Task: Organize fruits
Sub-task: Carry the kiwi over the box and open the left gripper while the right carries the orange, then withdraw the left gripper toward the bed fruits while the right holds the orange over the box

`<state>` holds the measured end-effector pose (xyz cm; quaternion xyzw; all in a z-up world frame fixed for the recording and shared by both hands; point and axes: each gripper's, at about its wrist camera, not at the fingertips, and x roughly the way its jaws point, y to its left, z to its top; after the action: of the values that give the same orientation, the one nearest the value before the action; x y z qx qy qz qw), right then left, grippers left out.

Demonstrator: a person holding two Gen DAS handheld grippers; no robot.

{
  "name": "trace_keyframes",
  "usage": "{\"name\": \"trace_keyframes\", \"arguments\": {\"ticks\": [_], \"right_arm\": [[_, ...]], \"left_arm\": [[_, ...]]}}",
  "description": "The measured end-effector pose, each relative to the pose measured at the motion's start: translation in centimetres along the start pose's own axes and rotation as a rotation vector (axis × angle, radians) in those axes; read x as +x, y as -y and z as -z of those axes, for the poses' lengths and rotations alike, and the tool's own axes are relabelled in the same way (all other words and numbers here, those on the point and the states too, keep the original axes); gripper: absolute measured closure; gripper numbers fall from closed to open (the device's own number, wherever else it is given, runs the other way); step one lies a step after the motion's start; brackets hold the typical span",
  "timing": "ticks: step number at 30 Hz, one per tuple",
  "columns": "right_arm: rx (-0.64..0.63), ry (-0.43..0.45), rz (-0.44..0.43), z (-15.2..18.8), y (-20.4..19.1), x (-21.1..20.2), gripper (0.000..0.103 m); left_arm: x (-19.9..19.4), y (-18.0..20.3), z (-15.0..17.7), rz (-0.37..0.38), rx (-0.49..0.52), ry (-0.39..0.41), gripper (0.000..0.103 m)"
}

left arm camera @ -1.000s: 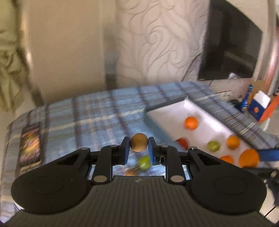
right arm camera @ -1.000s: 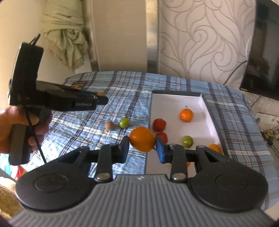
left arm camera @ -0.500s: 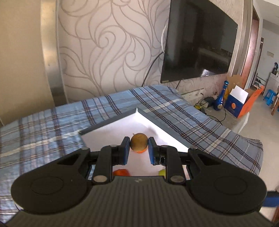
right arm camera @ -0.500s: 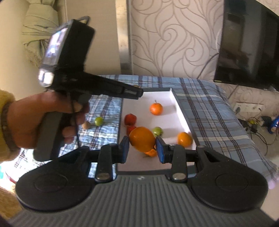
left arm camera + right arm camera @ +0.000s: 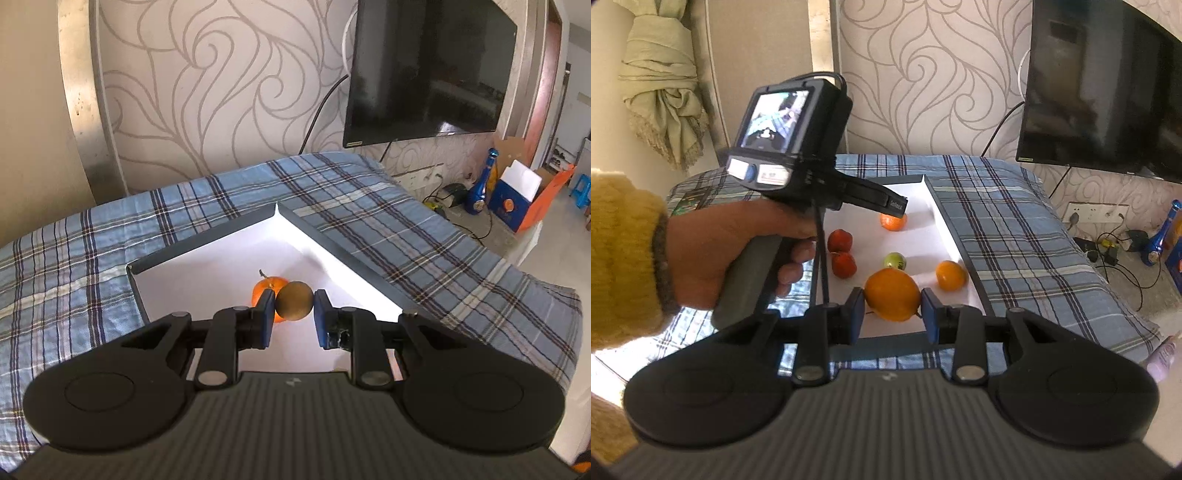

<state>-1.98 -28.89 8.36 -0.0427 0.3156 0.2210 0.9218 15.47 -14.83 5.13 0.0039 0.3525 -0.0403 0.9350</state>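
Left gripper [image 5: 294, 312] clamps a round brown fruit [image 5: 294, 305] directly above the white shallow tray [image 5: 207, 266] — release drops it in. Right gripper [image 5: 892, 308] grips a large orange [image 5: 892, 300] over the tray's near edge.

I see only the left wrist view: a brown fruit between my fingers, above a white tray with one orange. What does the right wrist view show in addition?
Observer: The right gripper is shut on a large orange, near the white tray's front edge.
Operator: Are there more fruits in the tray?
Observer: Yes, two red fruits lie at its left side.
Operator: Anything else inside?
Observer: A green fruit and a small orange lie just beyond the held one.
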Motion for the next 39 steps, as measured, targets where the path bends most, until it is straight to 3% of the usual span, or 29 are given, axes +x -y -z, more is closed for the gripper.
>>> {"name": "trace_keyframes", "arguments": {"ticks": [12, 14, 17, 39], "right_arm": [[-0.015, 0.006, -0.004, -0.2, 0.0, 0.0, 0.067], [-0.018, 0.008, -0.008, -0.2, 0.1, 0.0, 0.067], [-0.022, 0.01, -0.014, -0.1, 0.0, 0.1, 0.067], [-0.04, 0.012, -0.064, -0.5, 0.1, 1.0, 0.067]], "left_arm": [[0.6, 0.0, 0.0, -0.016, 0.001, -0.007, 0.075], [0.5, 0.1, 0.0, -0.022, 0.003, -0.003, 0.067], [0.3, 0.1, 0.0, -0.028, 0.002, 0.001, 0.063], [-1.4, 0.3, -0.2, -0.074, -0.007, 0.037, 0.06]]}}
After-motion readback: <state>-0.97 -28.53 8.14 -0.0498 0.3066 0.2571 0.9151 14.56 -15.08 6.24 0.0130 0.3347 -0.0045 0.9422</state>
